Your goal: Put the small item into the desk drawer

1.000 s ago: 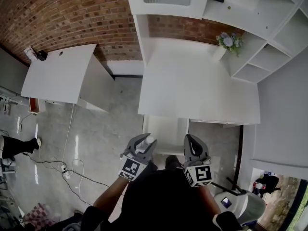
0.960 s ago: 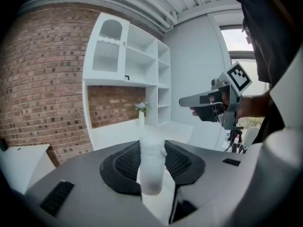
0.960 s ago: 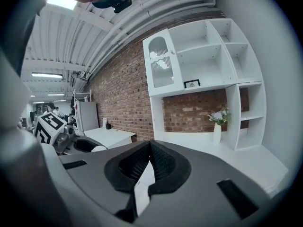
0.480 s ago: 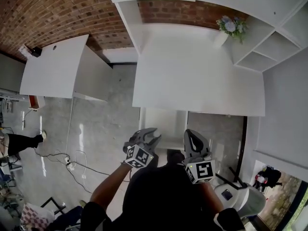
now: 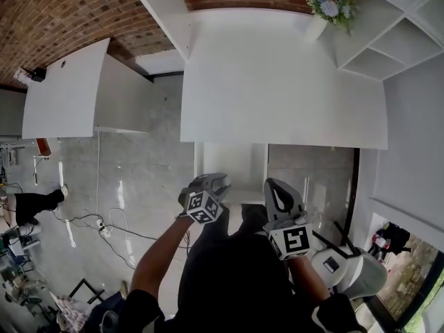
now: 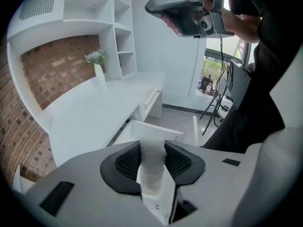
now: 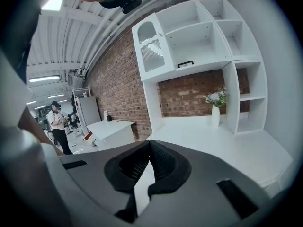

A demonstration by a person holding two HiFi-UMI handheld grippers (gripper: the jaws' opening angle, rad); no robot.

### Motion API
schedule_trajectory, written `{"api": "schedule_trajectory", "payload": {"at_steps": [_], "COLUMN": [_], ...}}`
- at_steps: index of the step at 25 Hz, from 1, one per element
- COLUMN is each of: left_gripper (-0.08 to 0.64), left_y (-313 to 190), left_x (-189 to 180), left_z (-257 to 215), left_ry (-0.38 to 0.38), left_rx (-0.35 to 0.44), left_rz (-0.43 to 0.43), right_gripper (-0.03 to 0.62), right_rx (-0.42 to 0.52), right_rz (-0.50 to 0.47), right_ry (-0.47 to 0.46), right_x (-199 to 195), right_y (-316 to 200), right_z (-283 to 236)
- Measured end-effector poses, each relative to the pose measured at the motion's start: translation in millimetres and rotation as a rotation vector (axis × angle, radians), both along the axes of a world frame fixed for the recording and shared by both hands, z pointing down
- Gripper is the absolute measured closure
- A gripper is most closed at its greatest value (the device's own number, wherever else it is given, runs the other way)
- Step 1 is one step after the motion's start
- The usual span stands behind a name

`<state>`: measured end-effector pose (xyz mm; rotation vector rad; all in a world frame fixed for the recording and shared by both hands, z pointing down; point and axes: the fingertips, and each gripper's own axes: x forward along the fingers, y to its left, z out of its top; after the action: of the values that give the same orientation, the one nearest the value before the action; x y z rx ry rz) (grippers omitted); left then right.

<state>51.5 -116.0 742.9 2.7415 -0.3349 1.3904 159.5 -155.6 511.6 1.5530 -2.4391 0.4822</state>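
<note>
The person stood at a white worktop [image 5: 277, 82] set against a brick wall [image 5: 62, 19], a gripper in each hand. The left gripper [image 5: 210, 181] was held low in front of the body, its jaws clamped on the small item [image 6: 152, 167], a pale white piece standing upright between the ribbed black pads. The right gripper [image 5: 279, 194] was beside it, a little apart, its jaws closed tip to tip with nothing in them.

Just ahead of the left gripper, under the front edge of the worktop, the desk drawer [image 5: 232, 159] was pulled out, white like the rest. From the left gripper view its open box [image 6: 150, 129] lay straight beyond the item, lower down.

At the far right corner of the worktop stood a slim white vase of flowers [image 5: 326, 9], next to open white shelves [image 5: 388, 40]. One upper shelf carried a small picture frame [image 7: 185, 64]. To the left, across a strip of grey floor, was a second white desk [image 5: 62, 92], with cables [image 5: 104, 227] trailing on the floor near it. Another person [image 7: 57, 122] stood well back in the room.
</note>
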Motion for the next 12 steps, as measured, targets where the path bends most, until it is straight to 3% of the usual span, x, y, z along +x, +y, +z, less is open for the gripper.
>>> {"api": "schedule_trajectory", "payload": {"at_steps": [12], "left_gripper": [0.416], "left_y": [3], "left_x": [-4], "left_z": [98], "left_ry": [-0.128], "left_rx": [-0.151], "left_rz": [0.094], "right_gripper": [0.58], "right_rx": [-0.043], "right_rz": [-0.001], "right_ry": [-0.029], "right_x": [-11], "right_y": [-11], "right_z": [31]}}
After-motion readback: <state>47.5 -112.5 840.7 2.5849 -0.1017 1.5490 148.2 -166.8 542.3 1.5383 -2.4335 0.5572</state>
